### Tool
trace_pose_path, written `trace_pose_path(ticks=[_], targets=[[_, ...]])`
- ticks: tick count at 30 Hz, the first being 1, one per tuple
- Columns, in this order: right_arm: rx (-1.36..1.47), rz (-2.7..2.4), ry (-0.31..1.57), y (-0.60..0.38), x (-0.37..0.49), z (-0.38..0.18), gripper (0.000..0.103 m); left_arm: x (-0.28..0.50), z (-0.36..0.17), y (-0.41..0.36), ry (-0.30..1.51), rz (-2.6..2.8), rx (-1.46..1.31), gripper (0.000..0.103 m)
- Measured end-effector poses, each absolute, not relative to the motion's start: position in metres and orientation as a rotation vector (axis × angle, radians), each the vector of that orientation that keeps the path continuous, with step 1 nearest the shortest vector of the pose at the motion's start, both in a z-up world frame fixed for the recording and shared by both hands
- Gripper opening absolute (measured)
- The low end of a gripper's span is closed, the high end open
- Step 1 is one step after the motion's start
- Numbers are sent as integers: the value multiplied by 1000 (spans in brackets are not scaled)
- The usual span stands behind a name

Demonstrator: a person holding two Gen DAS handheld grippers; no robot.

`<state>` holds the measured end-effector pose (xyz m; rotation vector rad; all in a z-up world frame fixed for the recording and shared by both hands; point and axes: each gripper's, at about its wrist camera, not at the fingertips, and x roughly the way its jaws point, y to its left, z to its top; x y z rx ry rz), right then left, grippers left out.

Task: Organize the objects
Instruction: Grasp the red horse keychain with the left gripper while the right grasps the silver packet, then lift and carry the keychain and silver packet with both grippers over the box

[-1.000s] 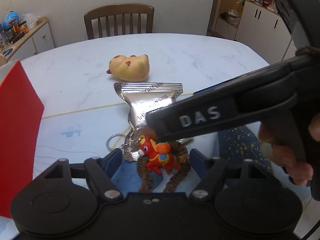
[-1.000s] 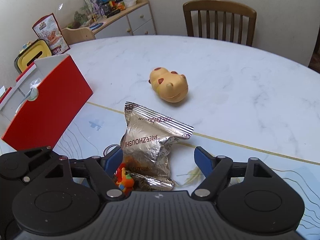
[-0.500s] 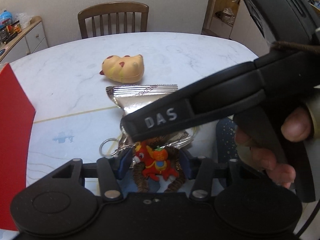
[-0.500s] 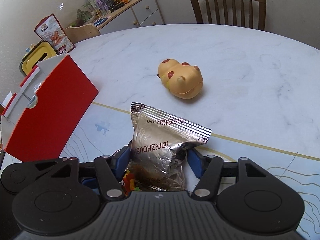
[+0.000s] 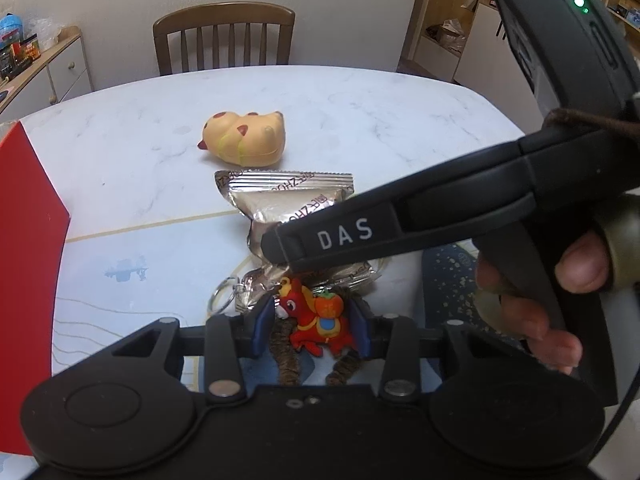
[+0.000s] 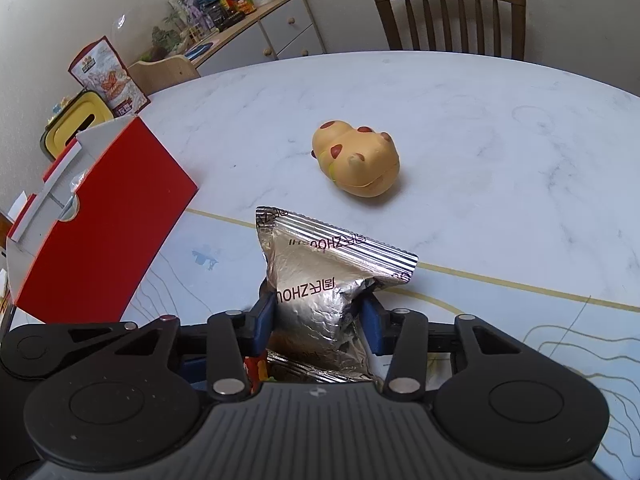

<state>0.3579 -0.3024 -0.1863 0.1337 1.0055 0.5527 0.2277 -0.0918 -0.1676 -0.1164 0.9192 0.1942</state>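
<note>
1. Left gripper (image 5: 312,326): jaws closed on the red horse keychain (image 5: 316,322). The blue pads press both sides of the figure; its brown braided cords hang down between the fingers. The metal key ring (image 5: 222,300) lies just left of the jaws.
2. Right gripper (image 6: 320,318): jaws closed on the silver foil snack packet (image 6: 324,280), gripping its lower half. The crimped top edge of the packet points toward the far edge of the desk.
3. In the left wrist view, the body of the right gripper, marked "DAS", crosses above the packet. A person's hand (image 5: 540,292) is wrapped around its handle.
4. Desk (image 6: 480,128): white marble-pattern top. A pale blue mat with contour lines and a yellow border covers the near part. Keychain and packet are over this mat near the near edge.
5. Yellow squishy animal toy (image 6: 358,164): lies on bare marble beyond the packet, apart from it, toward the desk centre.
6. Red box (image 6: 104,224): stands at the left edge of the desk, top open.
7. Wooden chair (image 6: 450,16): stands behind the far edge.
</note>
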Motion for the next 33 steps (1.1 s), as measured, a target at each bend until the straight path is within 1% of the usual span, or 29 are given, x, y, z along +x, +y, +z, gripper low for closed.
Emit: trace_pose_path(ticks=[7,18,33], targets=[[152,536,979,-312,348,-175,43,217,-150,-90,909,170,-140,39],[147,498,898,-328,329,-142,43,200,-126,-86,893,156,-181,39],[112,480,795,-330,299,-83,43,169,-78,-73,832,189,-199,39]])
